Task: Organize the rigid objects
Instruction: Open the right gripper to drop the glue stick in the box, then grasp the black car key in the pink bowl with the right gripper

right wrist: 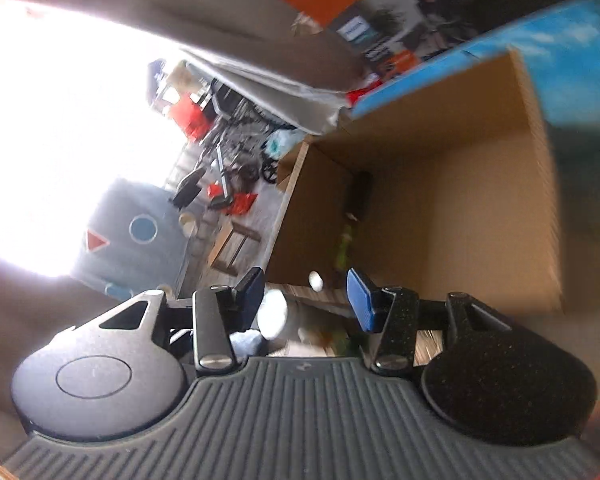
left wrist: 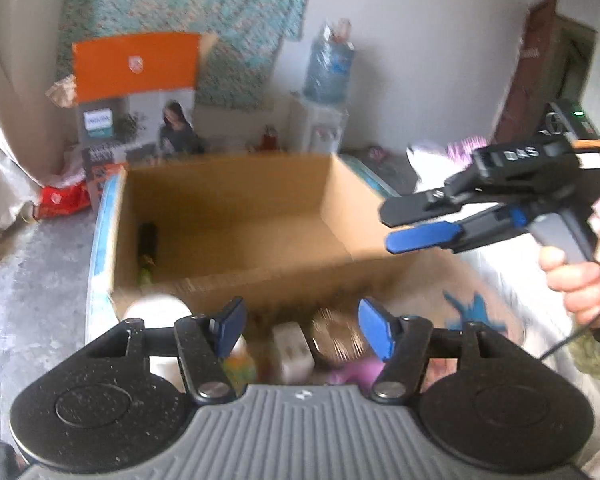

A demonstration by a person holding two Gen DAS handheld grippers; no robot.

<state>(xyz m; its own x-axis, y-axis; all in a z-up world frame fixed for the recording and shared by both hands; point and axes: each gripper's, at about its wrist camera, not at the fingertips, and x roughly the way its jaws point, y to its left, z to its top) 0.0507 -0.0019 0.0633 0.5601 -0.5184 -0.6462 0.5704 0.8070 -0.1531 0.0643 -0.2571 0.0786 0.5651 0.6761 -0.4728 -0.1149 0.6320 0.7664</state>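
An open cardboard box (left wrist: 240,196) stands ahead with a dark bottle (left wrist: 147,240) lying at its left inner wall. My left gripper (left wrist: 300,328) is open just before the box's near wall, nothing between its blue pads. Blurred below it lie a white cup (left wrist: 156,308), a white block (left wrist: 292,348) and a round brownish tin (left wrist: 336,340). My right gripper (left wrist: 386,230), held by a hand (left wrist: 580,276), hovers over the box's right edge, open and empty. In the right wrist view the right gripper (right wrist: 306,300) frames a small white oval thing (right wrist: 315,280), clear of both pads, by the box (right wrist: 480,208).
An orange and grey carton (left wrist: 136,92) stands behind the box, and a water dispenser (left wrist: 328,68) stands at the far wall. A red packet (left wrist: 64,200) lies on the grey floor (left wrist: 32,280) at the left. A blue flap (left wrist: 100,248) runs along the box's left side.
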